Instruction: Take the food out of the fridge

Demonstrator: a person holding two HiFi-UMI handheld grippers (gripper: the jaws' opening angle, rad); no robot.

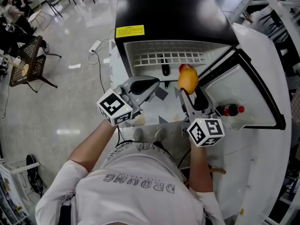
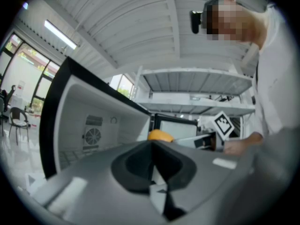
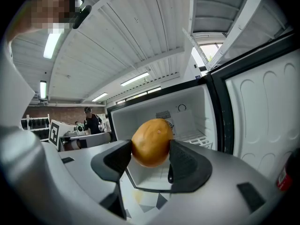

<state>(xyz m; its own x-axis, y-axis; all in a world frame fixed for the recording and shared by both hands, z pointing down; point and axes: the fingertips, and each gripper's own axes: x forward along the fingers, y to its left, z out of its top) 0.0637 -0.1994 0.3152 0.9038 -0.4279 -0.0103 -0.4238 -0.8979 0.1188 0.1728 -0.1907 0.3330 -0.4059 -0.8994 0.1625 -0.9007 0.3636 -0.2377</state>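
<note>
A black mini fridge (image 1: 173, 18) stands open, its door (image 1: 255, 93) swung out to the right. My right gripper (image 1: 189, 89) is shut on a round orange-yellow fruit (image 1: 187, 80), held just in front of the fridge opening. In the right gripper view the fruit (image 3: 151, 142) sits squeezed between both pads, with the white fridge interior (image 3: 187, 121) behind it. My left gripper (image 1: 151, 85) hangs to the left of the fruit, shut with nothing in it. In the left gripper view the fruit (image 2: 160, 135) shows beyond that gripper (image 2: 151, 146).
A white wire shelf (image 1: 173, 57) lies inside the fridge, with a dark object (image 1: 165, 71) and a red item (image 1: 182, 67) partly hidden behind the fruit. A dark bottle with a red cap (image 1: 229, 110) rests in the door. A cable and power strip (image 1: 95, 46) lie on the floor at left.
</note>
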